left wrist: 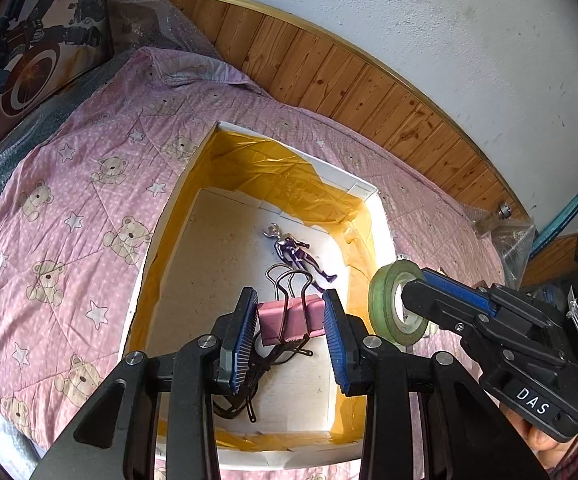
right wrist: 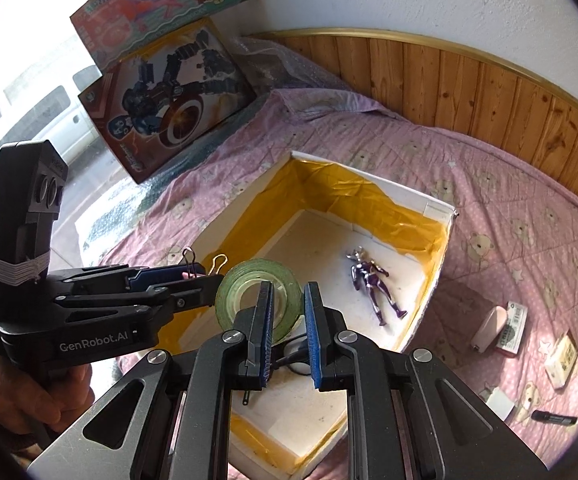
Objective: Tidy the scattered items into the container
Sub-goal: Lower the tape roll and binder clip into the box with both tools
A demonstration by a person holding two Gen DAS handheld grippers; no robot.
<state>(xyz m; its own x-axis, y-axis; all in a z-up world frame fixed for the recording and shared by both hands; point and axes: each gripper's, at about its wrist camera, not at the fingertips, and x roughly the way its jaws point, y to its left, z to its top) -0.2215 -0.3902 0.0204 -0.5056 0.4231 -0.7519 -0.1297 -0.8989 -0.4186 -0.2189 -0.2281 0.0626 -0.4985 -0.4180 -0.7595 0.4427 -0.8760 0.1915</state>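
Both grippers hold their loads above the white box (left wrist: 363,190) on a bed.

The left gripper (left wrist: 290,320) clamps a pink binder clip (left wrist: 291,317) between its blue pads, wire handles pointing away, directly above the box's open interior. The right gripper (right wrist: 286,322) pinches the wall of a green tape roll (right wrist: 258,300), one finger through the roll's hole, holding it on edge over the box's near side, just beside the clip. On the box floor lie a purple-and-silver toy figure (right wrist: 373,285) towards the far wall and a dark tangle of wire (left wrist: 245,396) below the grippers. The box, lined with yellow tape, sits on a pink bear-print quilt (left wrist: 69,216). More small items (right wrist: 507,328), including a black marker (right wrist: 553,418), are scattered on the quilt to the box's right.
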